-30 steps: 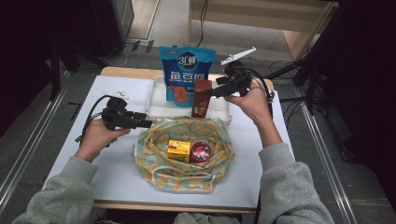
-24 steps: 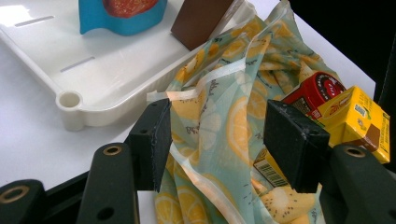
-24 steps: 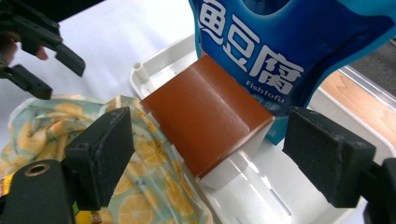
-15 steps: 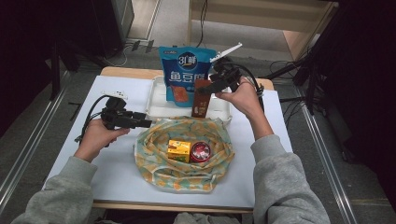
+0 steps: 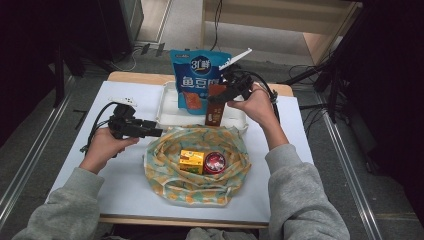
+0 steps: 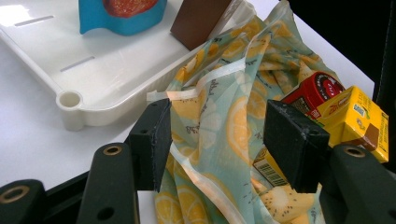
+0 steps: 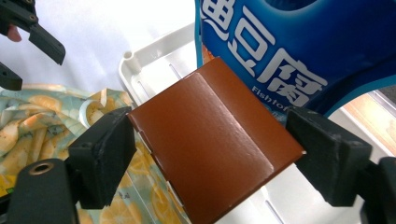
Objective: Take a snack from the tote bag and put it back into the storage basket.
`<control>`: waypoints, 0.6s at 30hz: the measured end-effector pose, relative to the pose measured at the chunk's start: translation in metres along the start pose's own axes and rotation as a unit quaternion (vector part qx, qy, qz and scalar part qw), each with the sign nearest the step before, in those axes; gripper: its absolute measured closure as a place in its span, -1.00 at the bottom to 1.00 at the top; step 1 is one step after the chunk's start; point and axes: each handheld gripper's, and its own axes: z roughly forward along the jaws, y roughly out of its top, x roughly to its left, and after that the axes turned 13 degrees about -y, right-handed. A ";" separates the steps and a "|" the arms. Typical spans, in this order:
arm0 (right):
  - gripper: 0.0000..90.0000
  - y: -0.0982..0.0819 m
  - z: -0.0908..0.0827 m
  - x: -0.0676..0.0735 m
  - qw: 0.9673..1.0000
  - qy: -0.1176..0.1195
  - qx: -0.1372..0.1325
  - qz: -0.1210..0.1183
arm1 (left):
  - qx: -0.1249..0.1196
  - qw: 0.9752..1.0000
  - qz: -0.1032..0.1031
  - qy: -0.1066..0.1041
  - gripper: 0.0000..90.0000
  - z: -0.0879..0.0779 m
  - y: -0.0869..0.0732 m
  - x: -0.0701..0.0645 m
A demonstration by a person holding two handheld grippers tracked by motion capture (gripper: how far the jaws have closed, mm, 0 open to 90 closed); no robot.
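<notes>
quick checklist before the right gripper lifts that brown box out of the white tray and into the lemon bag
1. Right gripper jaws on both sides of the tall brown cardboard box: ok; pads sit at its two edges.
2. Grip firm enough to lift: cannot tell.
3. Blue fish tofu snack pouch free of the box: not ok; it stands right behind, so it may tip.
4. Lemon-print fabric bag mouth open: ok.
5. Room in the bag beside the yellow carton and red round tin: ok, though tight.
6. Left gripper holding the bag rim: not ok; jaws open, fabric between them.
</notes>
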 end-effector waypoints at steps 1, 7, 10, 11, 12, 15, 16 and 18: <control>-0.57 0.000 0.001 0.001 1.000 0.001 0.002 0.001 | 0.001 1.000 0.001 0.000 -0.05 0.000 0.000 0.000; -0.52 0.001 0.001 0.003 1.000 -0.009 0.002 -0.004 | 0.000 1.000 0.000 0.001 -0.06 0.000 0.000 0.000; -0.51 0.001 0.001 0.005 1.000 -0.013 0.004 -0.002 | -0.001 1.000 0.000 0.001 -0.06 -0.001 0.000 0.001; -0.50 0.001 0.000 0.005 1.000 -0.015 0.004 -0.001 | 0.000 1.000 0.000 0.001 -0.06 -0.001 0.000 0.001; -0.50 0.001 0.000 0.005 1.000 -0.017 0.004 -0.001 | 0.000 1.000 0.001 0.002 -0.06 -0.001 0.000 0.000; -0.49 0.001 0.000 0.005 1.000 -0.021 0.005 0.001 | 0.000 1.000 0.001 0.001 -0.06 -0.001 0.000 0.000; -0.49 0.001 0.000 0.005 1.000 -0.022 0.004 0.003 | 0.000 1.000 0.000 0.001 -0.06 -0.001 0.000 0.000; -0.48 0.001 0.000 0.005 1.000 -0.024 0.004 0.004 | 0.000 1.000 0.000 0.001 -0.06 -0.001 0.000 0.000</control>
